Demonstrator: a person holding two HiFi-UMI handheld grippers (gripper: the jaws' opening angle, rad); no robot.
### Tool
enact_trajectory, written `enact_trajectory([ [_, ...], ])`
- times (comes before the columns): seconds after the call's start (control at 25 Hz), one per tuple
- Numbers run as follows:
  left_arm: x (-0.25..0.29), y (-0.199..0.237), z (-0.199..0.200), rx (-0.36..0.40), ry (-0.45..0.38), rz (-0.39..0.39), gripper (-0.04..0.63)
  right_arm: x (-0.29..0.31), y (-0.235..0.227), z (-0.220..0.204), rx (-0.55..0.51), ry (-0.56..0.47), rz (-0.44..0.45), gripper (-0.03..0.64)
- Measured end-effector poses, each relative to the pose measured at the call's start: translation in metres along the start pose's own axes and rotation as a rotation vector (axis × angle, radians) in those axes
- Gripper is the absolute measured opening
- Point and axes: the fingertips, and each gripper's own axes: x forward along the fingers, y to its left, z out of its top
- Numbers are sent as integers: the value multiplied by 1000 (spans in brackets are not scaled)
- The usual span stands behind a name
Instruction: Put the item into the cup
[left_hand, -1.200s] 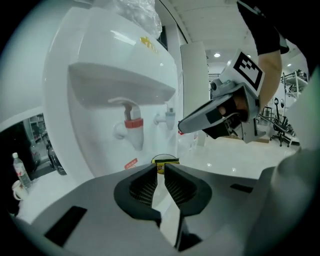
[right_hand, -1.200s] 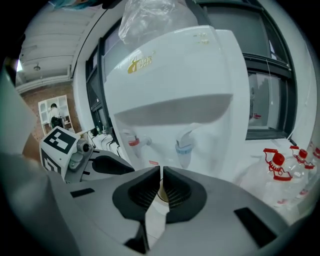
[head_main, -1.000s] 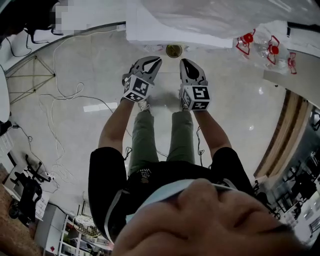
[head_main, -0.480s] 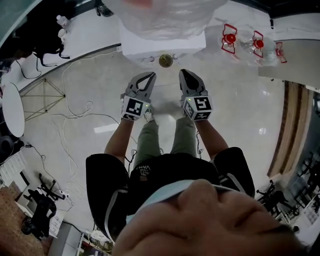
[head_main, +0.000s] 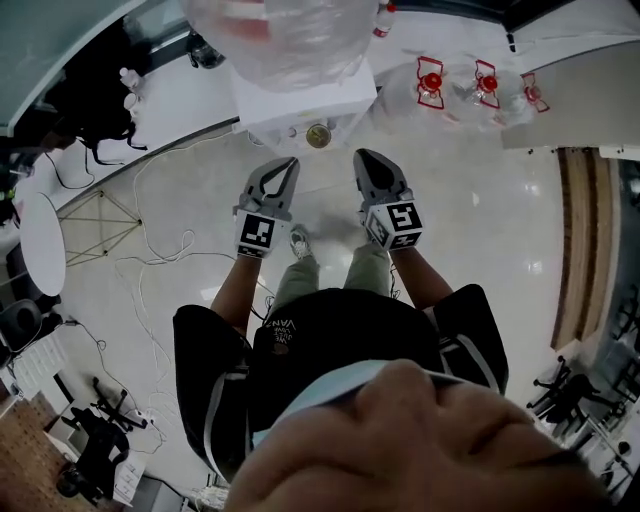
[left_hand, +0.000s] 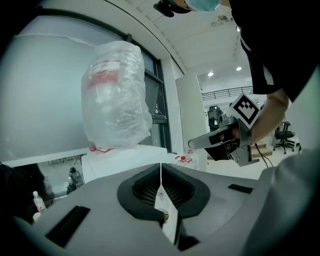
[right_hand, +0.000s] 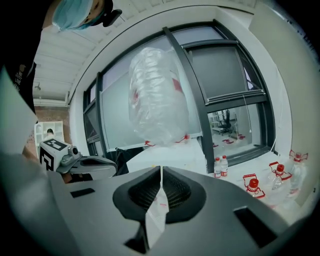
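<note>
Head view, steeply down past person (head_main: 340, 340): white counter (head_main: 335, 100) at top, large clear plastic bag (head_main: 290, 40) piled on it. Left gripper (head_main: 291, 163) and right gripper (head_main: 362, 157) side by side before counter's near edge, both closed, pads meeting. Red-capped bottles (head_main: 432, 82) beyond counter's right edge. Small round cup (head_main: 318, 135) at near edge, just beyond gripper tips. Item not made out.
</note>
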Motion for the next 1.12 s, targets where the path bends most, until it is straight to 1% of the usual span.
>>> enact_trajectory([
  [0.16,-17,-11,24,11,2,9,25,-28,6,18,-28,-5,-10,44],
  [0.28,-30,-21,46,10,-35,-7,25,-45,12,33,-21,-37,-16,44],
  [0.4,-43,-26,62,12,-49,-9,25,-62,16,47,-32,-63,-23,44],
  [0.52,-57,-25,73,11,-50,9,25,-77,21,62,-27,-86,-36,44],
  [0.72,-77,-24,95,-15,-92,36,25,-90,29,80,-20,-118,-46,44],
  [0.92,-97,-20,110,-9,-107,68,25,-98,37,90,-17,-139,-39,44],
  [1.12,-116,-15,123,-1,-121,92,24,-107,48,100,-40,-148,-34,44],
])
